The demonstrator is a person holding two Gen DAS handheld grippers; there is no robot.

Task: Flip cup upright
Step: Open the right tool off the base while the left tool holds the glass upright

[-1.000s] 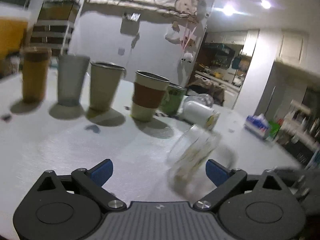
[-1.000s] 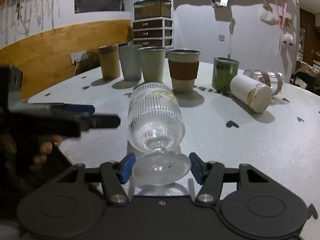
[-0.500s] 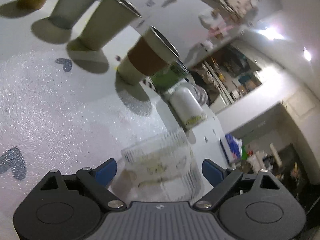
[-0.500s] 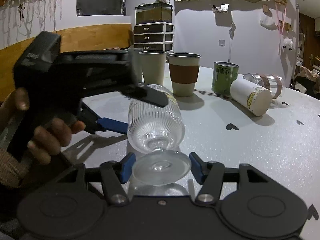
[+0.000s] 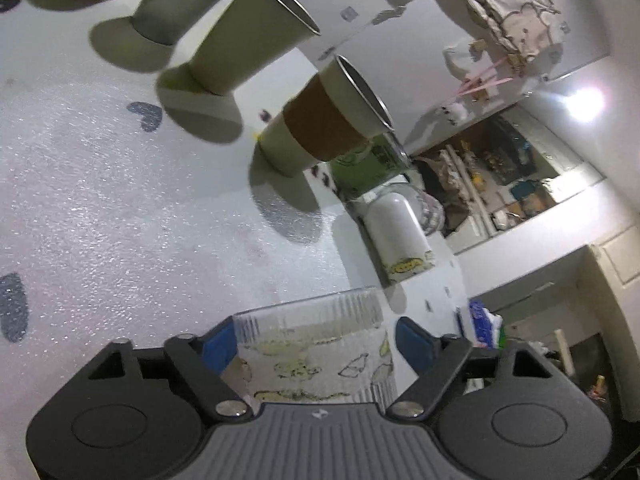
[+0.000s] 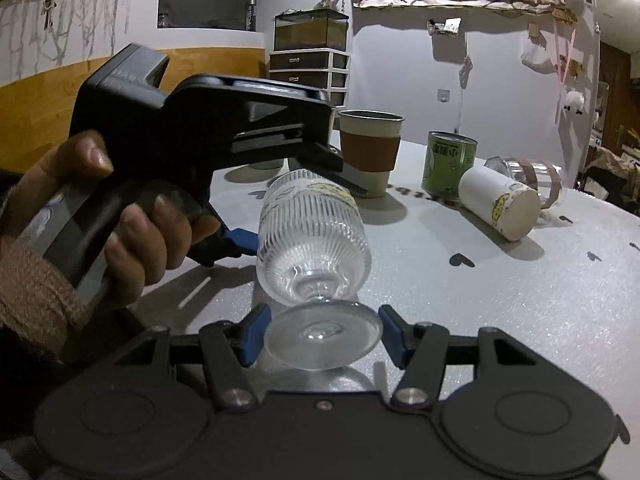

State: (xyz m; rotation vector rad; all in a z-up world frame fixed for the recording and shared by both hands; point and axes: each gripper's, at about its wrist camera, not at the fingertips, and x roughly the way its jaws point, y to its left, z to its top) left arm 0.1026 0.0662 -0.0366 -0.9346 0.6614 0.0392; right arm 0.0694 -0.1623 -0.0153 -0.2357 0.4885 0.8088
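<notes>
A clear ribbed glass cup (image 6: 312, 240) with a round foot lies on its side on the white table (image 6: 520, 300), foot toward the right wrist camera. My right gripper (image 6: 322, 336) is open, its blue pads on either side of the foot with small gaps. My left gripper (image 5: 316, 342) reaches over the cup from the left, rolled sideways, and its jaws straddle the cup's body (image 5: 316, 356). Its left pad touches the glass and the right pad stands a little off. In the right wrist view the left gripper (image 6: 200, 136) shows with the hand holding it.
A row of upright cups stands at the back: a brown-sleeved cup (image 6: 370, 152), a beige cup (image 5: 248, 44), a grey cup (image 5: 180, 4). A green can (image 6: 448, 164) stands right of them. A white cup (image 6: 500, 204) and a clear glass (image 6: 528, 180) lie on their sides.
My left gripper has swung in over the glass cup, rolled sideways, and narrowed its jaws around the cup's body. The right gripper and the cup have stayed still.
</notes>
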